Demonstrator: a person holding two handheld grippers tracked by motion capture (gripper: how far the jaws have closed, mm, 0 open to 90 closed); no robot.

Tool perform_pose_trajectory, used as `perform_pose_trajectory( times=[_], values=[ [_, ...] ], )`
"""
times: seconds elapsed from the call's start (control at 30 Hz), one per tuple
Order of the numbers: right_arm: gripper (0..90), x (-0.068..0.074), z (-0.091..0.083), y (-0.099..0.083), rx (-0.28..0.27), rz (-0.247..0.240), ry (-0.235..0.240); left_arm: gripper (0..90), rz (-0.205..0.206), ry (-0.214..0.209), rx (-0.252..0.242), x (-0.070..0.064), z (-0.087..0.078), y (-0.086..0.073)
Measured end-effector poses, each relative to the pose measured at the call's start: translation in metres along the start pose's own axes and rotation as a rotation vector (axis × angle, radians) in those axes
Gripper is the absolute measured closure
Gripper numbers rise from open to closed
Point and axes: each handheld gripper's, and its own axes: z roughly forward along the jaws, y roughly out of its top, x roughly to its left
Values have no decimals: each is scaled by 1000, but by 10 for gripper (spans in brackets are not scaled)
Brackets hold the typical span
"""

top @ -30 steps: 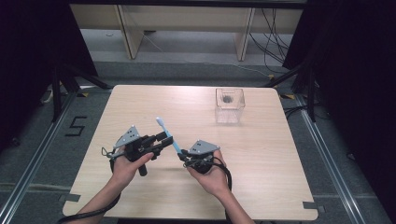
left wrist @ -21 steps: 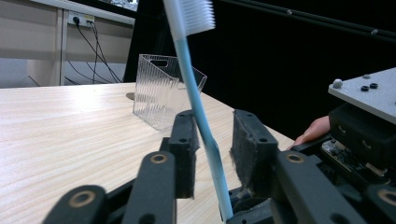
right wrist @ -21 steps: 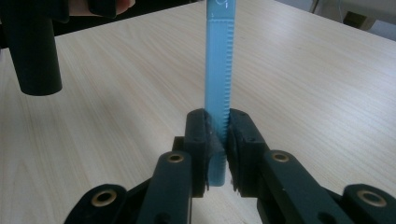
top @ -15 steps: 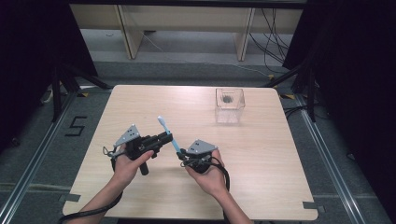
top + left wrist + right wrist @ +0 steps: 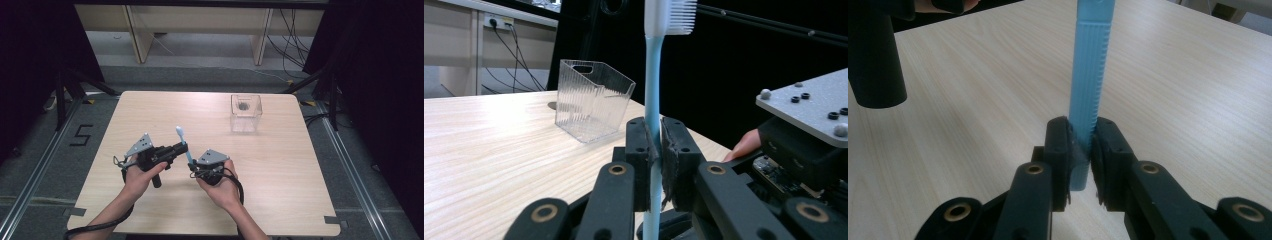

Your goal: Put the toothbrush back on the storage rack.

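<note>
Little has moved since a second ago: both hands have edged slightly toward each other, and the toothbrush stays held between them above the table. My left hand-held gripper pinches the blue handle midway, bristles up. My right hand-held gripper has its jaws close around the ribbed lower end, seemingly gripping it. A clear box stands well apart, farther back. Judging this a handover, I should confirm one grip is firm before loosening the other, keeping the handle straight.
</note>
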Motion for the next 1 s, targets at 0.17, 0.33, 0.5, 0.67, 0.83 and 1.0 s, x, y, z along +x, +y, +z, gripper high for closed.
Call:
perform_pose_trajectory(
  times=[0.17, 0.33, 0.5, 0.67, 0.83, 1.0],
  values=[
    [783, 1, 0, 1, 1, -13, 0, 843, 22, -11, 10, -3, 1, 2],
    [784, 1, 2, 0, 4, -21, 2, 844, 40, -11, 20, -4, 3, 2],
    [783, 2, 2, 1, 5, -19, 2, 844, 38, -12, 21, -4, 3, 3],
    [781, 2, 3, 2, -2, -19, 2, 845, 40, -11, 25, -4, 3, 4],
    [748, 3, 3, 2, 5, -20, -4, 846, 40, -14, 28, -4, 3, 4],
    [694, 2, 4, 2, -2, -43, -6, 846, 44, -12, 30, -4, 3, 4]
  ],
)
